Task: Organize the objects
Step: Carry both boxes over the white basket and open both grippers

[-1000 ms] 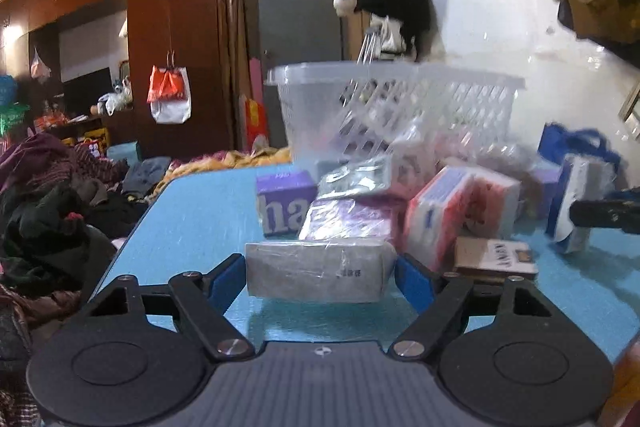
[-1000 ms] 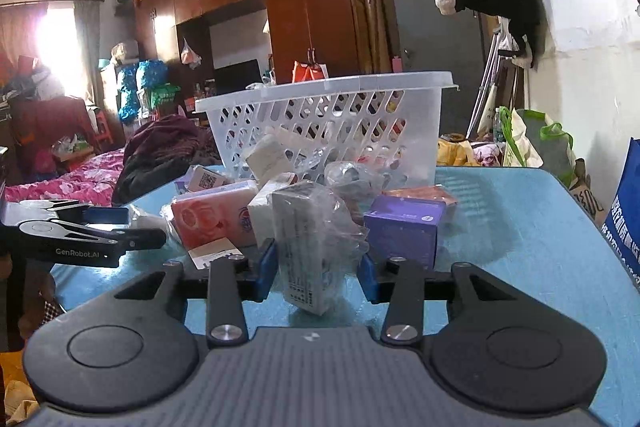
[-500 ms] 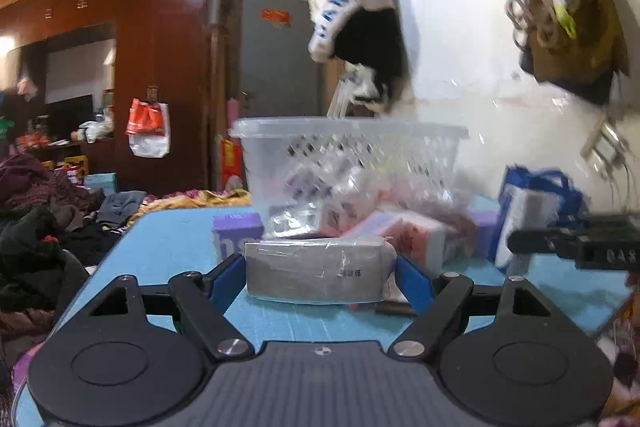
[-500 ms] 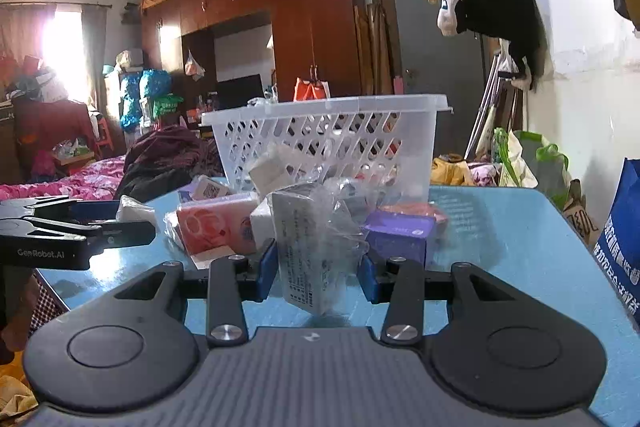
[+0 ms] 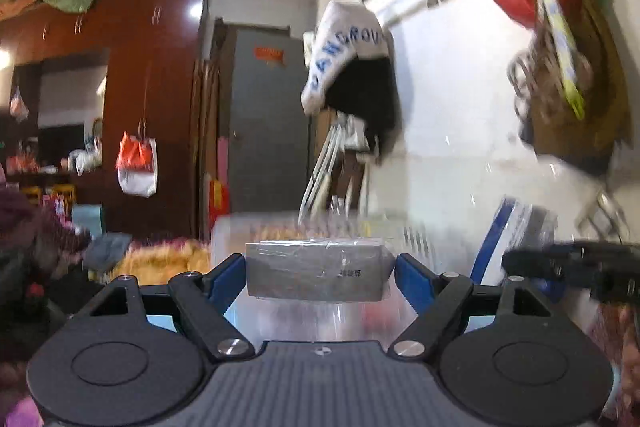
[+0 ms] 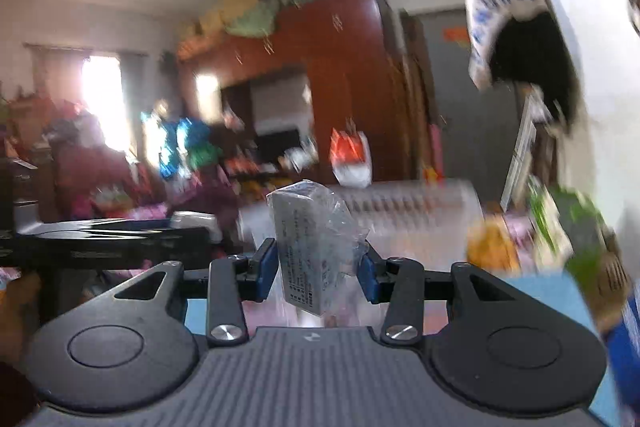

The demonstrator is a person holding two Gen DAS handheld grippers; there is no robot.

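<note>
While both views are smeared by blur, we can still read the grips.

Left wrist view: our left gripper (image 5: pixel 320 273) clamps a grey wrapped box (image 5: pixel 316 271) lengthwise, one blue pad at each short end, jaws standing wide. The box is a flat rectangular block in clear crinkled film with a small dark label on its front face. It sits level, in front of the rim of a white lattice basket (image 5: pixel 416 233), which is blurred. At the right edge we see the right gripper (image 5: pixel 576 267) as a dark bar, with a blue-and-white bag (image 5: pixel 516 227) behind it.

Right wrist view: our right gripper (image 6: pixel 318 269) is closed narrow on a film-wrapped carton (image 6: pixel 308 247), held upright and slightly tilted, fine print down its side, loose film puffing out toward the right pad. The basket (image 6: pixel 400 203) lies beyond it. The left gripper (image 6: pixel 108 233) crosses the left edge. A strip of blue desk (image 6: pixel 536 293) shows at lower right.
</note>
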